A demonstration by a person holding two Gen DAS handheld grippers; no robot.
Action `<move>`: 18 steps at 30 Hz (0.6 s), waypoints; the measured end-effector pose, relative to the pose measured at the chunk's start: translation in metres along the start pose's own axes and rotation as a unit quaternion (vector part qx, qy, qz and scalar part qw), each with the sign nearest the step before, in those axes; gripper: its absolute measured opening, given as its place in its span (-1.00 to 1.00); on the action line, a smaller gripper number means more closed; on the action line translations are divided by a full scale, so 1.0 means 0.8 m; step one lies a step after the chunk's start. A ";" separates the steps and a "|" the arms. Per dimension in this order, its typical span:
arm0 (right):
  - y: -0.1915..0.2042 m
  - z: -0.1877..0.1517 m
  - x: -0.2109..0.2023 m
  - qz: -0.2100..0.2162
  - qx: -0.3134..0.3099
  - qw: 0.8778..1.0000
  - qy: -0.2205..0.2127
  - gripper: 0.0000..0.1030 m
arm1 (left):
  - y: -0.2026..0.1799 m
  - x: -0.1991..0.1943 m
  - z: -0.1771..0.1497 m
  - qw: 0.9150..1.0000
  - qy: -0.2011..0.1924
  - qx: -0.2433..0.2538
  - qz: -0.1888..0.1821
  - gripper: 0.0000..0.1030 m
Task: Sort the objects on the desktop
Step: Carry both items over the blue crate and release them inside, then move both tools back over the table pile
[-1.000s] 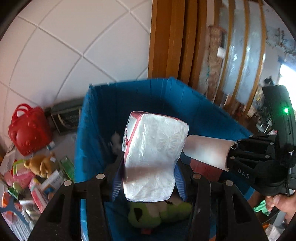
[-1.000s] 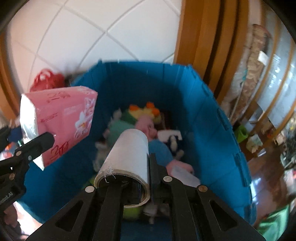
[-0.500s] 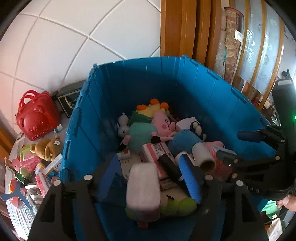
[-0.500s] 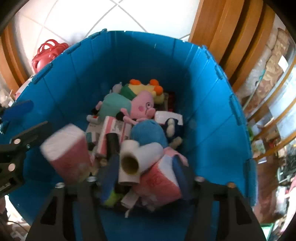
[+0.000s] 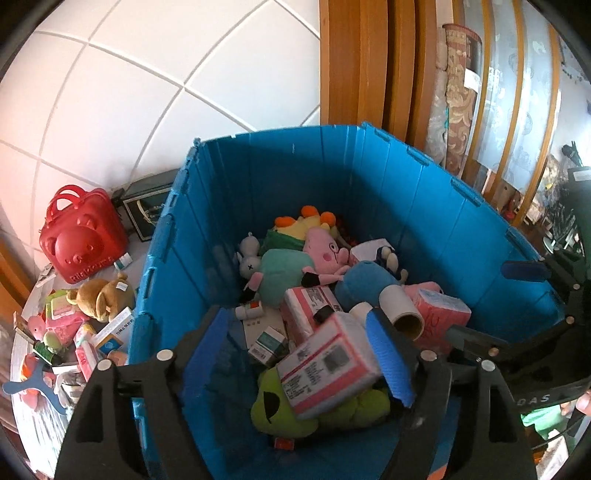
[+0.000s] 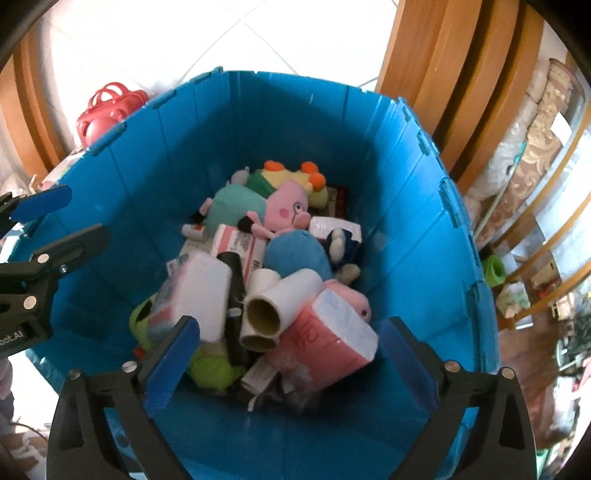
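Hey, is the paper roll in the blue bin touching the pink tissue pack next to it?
Touching. The right wrist view shows the paper roll lying against the pink tissue pack, no gap between them.

Bright daylight overexposes the white tiled wall (image 6: pixel 288 33), fisheye edges curve into black corners, focus mostly sharp.

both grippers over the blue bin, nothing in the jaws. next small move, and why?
Probably pull the left gripper back out and swing it toward the clutter beside the blue bin. Both sets of jaws are opening with nothing between them; the tissue pack and paper roll already lie on the pile inside. The teddy bear and small boxes are still outside.
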State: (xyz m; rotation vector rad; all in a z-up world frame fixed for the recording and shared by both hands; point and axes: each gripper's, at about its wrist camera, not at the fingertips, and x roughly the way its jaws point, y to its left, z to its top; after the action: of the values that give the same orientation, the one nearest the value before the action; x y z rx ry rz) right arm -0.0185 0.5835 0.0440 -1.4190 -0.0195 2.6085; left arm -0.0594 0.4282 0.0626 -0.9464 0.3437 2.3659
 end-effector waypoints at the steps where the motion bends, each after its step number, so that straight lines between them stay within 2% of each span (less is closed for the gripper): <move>1: 0.000 -0.001 -0.004 0.002 0.002 1.000 -0.004 0.99 | 0.001 -0.004 -0.001 1.000 -0.005 -0.001 0.002 0.51; 10: 0.005 -0.016 -0.020 0.025 0.009 0.999 -0.020 0.99 | 0.007 -0.043 -0.020 0.998 -0.054 -0.018 -0.011 0.51; 15: 0.015 -0.018 -0.026 0.035 0.007 0.999 -0.031 0.99 | 0.027 -0.068 -0.030 0.997 -0.076 -0.032 0.004 0.51; 18: 0.025 -0.015 -0.039 0.042 0.008 0.998 -0.055 0.99 | 0.046 -0.086 -0.037 0.994 -0.094 -0.039 0.036 0.51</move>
State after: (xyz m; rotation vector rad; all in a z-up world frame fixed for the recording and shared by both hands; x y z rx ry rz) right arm 0.0052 0.5576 0.0619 -1.2972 0.0490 2.7452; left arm -0.0240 0.3579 0.0906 -0.7492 0.2159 2.5259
